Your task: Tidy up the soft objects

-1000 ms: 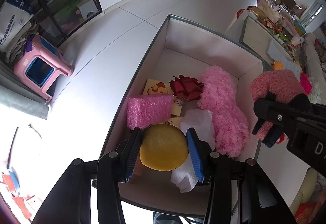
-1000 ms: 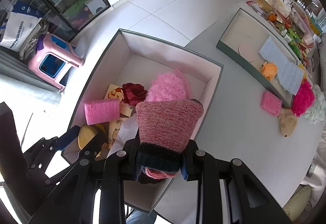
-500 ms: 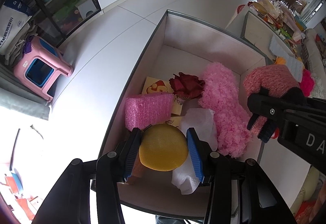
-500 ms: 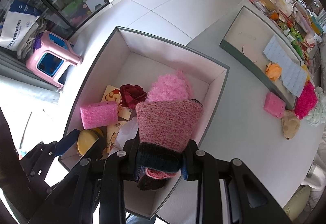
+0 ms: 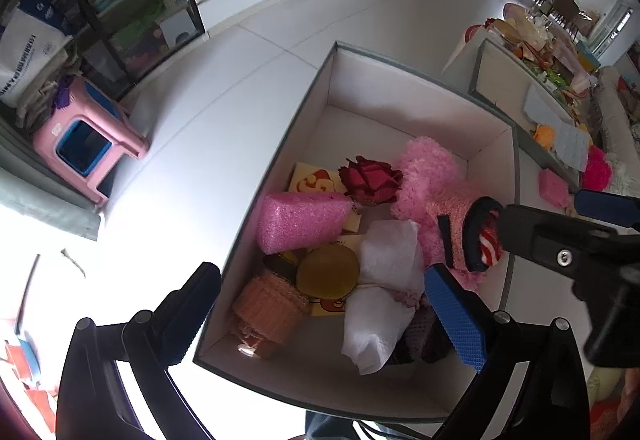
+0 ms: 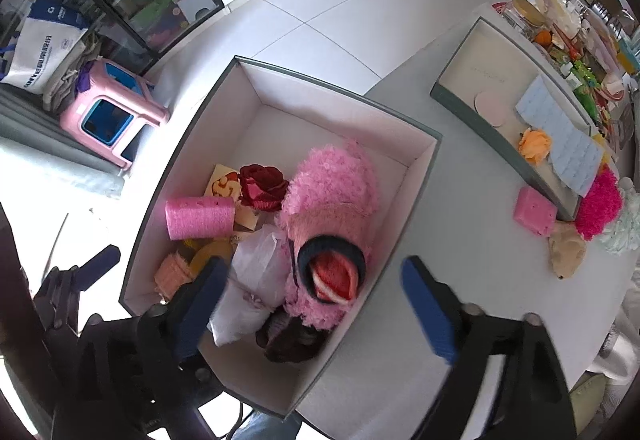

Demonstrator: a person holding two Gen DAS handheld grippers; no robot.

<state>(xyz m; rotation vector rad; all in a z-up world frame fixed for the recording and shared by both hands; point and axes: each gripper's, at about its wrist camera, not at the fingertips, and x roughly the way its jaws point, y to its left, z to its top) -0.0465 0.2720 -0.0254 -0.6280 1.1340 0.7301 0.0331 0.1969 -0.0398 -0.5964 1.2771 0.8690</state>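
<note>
Left gripper: jaws spread wide, having just been opening, nothing between the pads; the yellow sponge lies loose below them in the box, between the pink foam block and a white cloth. Right gripper: jaws likewise wide and just opened, pads clear of the knit hat, which sits mouth-up on the fluffy pink slipper near the box's right wall. Judgement: this is the release step, two soft items dropped into the box together. Next move calls for lifting both grippers straight up without snagging the hat's rim or the cloth, then reaching right to the table for what remains. Right wrist view alone shows that remainder well: a pink sponge, a tan soft piece, a magenta pompom, all beside a shallow tray holding an orange flower. Left wrist view alone shows the yellow sponge whole, and a peach knitted piece in the box's near corner; it also catches the right gripper from the side, above the hat. Red cloth rose visible in both views.
</note>
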